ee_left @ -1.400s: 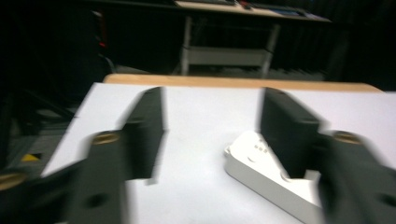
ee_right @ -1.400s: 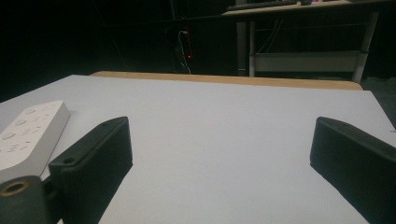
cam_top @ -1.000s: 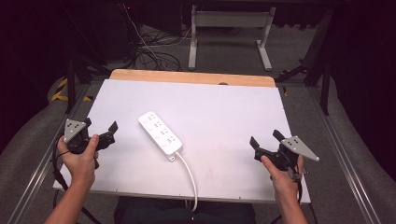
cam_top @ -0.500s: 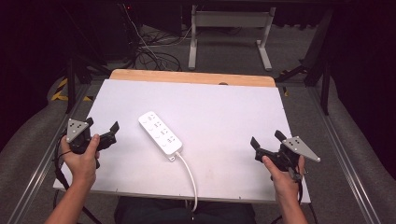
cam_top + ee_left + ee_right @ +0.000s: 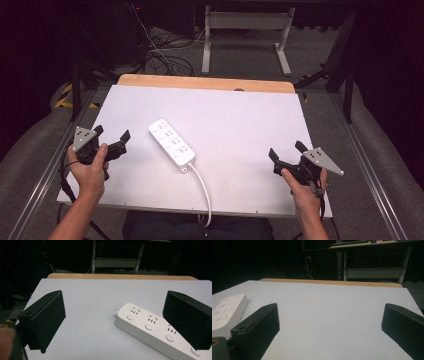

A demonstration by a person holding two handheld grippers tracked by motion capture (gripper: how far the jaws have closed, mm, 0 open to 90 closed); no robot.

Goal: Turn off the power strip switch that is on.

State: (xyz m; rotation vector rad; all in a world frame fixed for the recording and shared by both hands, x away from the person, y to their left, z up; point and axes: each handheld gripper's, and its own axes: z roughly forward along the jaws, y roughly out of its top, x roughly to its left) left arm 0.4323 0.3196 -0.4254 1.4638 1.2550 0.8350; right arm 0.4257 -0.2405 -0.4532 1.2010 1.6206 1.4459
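Power strip (image 5: pixel 171 142) lies on table (image 5: pixel 240 120), left of centre, its cable (image 5: pixel 202 187) running off near edge. Your left gripper (image 5: pixel 111 141) sits just left of strip; your right gripper (image 5: pixel 285 151) well apart, near right edge.

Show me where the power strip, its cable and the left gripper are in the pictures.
power strip (image 5: pixel 171 141), high view, middle of its white top face.
cable (image 5: pixel 202 187), high view, on the white cord near the table's front edge.
left gripper (image 5: pixel 111 134), high view, midway between its black fingertips.
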